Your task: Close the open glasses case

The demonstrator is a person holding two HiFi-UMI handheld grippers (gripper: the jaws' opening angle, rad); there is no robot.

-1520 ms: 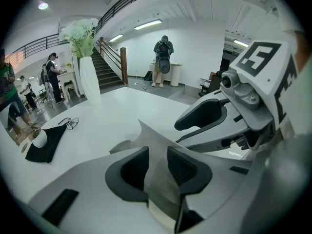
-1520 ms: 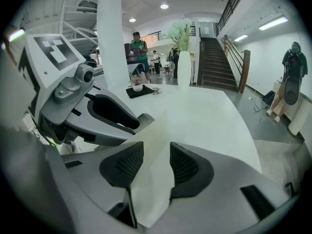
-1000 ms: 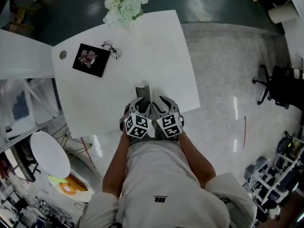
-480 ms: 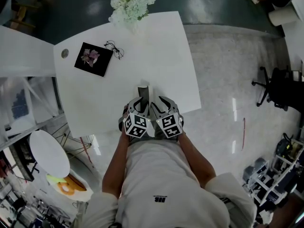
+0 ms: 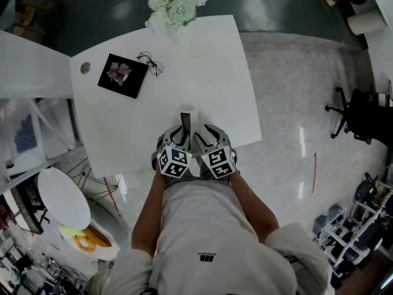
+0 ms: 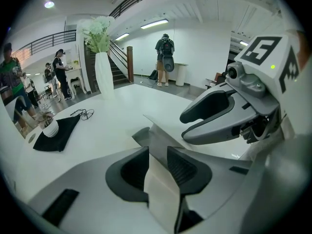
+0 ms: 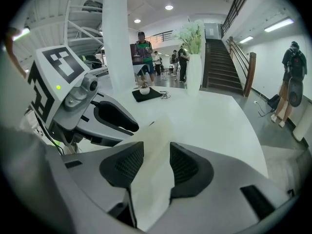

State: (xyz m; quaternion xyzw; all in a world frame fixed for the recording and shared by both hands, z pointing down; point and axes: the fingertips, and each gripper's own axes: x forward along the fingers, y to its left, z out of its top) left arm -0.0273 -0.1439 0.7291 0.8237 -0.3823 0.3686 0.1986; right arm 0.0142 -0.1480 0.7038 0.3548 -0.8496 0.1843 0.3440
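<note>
The glasses case is a white folding case with a grey inside, standing near the table's front edge. My left gripper holds it from the left, my right gripper from the right, side by side. In the left gripper view a white flap runs between the jaws of the left gripper, and the grey inside shows ahead. In the right gripper view a cream flap fills the gap of the right gripper. The case's lower part is hidden behind both grippers.
On the white table lie a pair of thin glasses and a black cloth at the far left. A vase of white flowers stands at the far edge. People stand in the room beyond.
Both grippers stay on the case at the table's front edge. The visible part of the case looks narrower than a second ago. The head view has shifted slightly.
</note>
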